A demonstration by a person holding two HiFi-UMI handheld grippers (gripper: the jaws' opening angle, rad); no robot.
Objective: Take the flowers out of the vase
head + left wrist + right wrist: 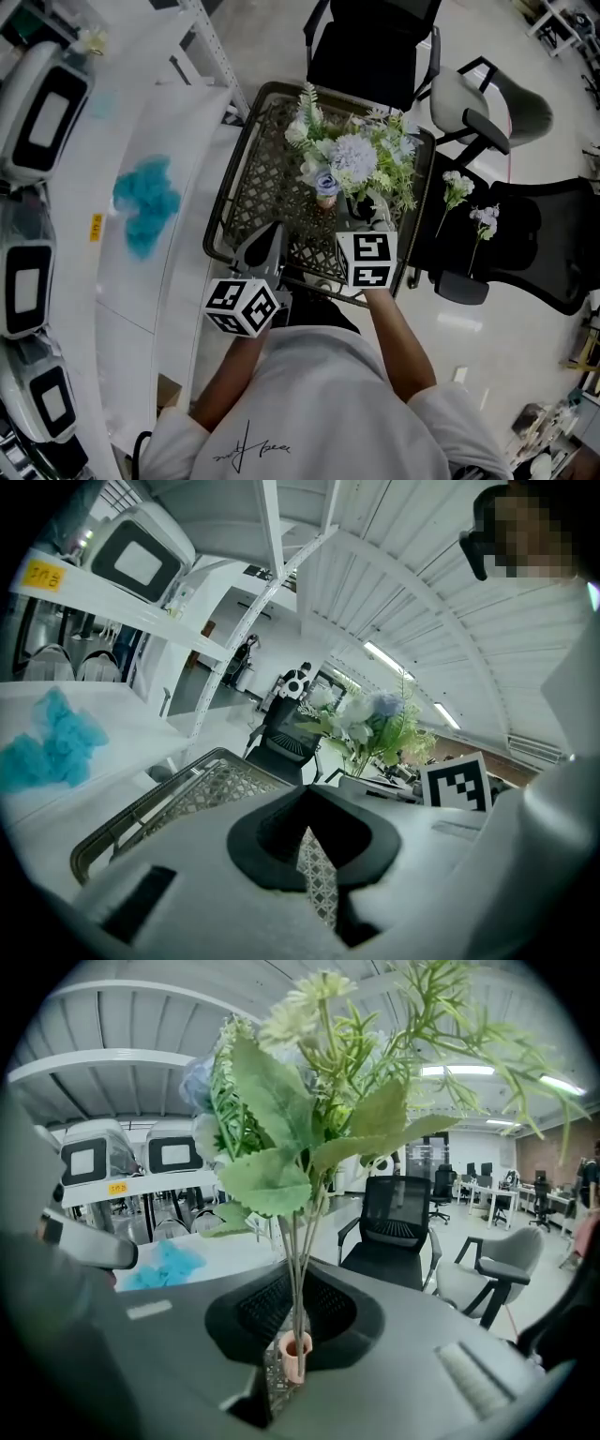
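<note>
Right claw (284, 1369) has its jaws drawn almost together on a few thin green stems (298, 1269), and I read that as a firm clamp just above the vase mouth. Left claw (314, 855) is closed on nothing. Only mesh shows through the sliver behind its tips, and it hangs over the near side of the basket.

Going from big to small: the long white desk (122, 281) runs down the left, with a teal fluffy clump on it. A black mesh office chair (553, 234) stands on the right, and two loose white and lilac flower sprigs (457, 187) already lie on its seat. Between them is the dark wire-mesh basket (246, 159). In the far right part of the basket stands the bunch of pale blue, white and green artificial flowers (361, 159). Its stems go down into a small pinkish vase (296, 1358).

My judgement is that I am at the pull-out step for this bunch. The grip is made, but the stem ends still sit inside the mouth of the vase.

The next move calls for a straight lift along the line of the stems until they clear the rim. The vase looks small and light and may come up with them. If it does, the free left claw should pin it down. The bunch would then go to the chair, beside the other two sprigs.
</note>
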